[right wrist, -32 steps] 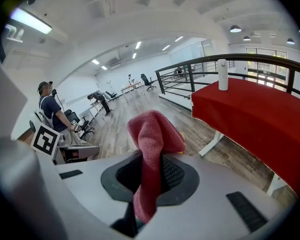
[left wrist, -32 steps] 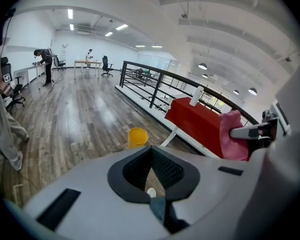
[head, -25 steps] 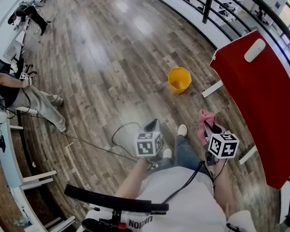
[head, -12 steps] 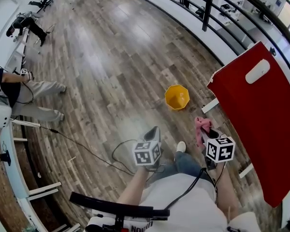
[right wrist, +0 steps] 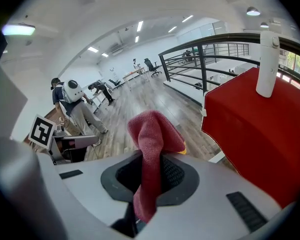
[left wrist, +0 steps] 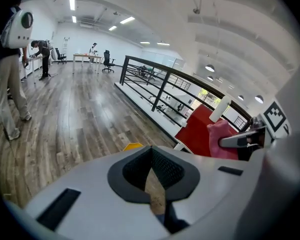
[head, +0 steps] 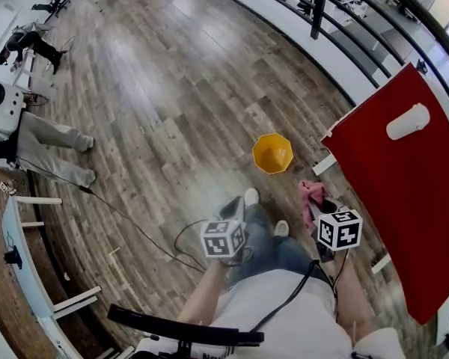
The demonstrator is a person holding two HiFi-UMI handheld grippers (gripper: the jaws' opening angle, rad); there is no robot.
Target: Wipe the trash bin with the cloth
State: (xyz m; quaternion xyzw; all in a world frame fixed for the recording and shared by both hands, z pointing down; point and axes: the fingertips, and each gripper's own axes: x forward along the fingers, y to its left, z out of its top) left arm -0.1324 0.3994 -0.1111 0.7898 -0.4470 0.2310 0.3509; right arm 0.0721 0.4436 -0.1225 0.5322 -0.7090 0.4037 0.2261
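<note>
In the head view, the right gripper [head: 319, 203] clamps a pink cloth [head: 308, 193] at lower right. The left gripper [left wrist: 152, 171] is closed and empty. A yellow trash bin [head: 272, 152] stands mid-frame.

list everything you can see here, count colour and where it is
trash bin: one, yellow, on the wood floor ahead of the person
cloth: one, pink, clamped in the right claw
red surface: one, red, at right
cylinder: one, white, on the red surface
railing: one, black, far right
other people: at least two, far left
shoes: two, white, on the floor
left claw: one, grey, shut, empty
right claw: one, grey, shut on the cloth
</note>
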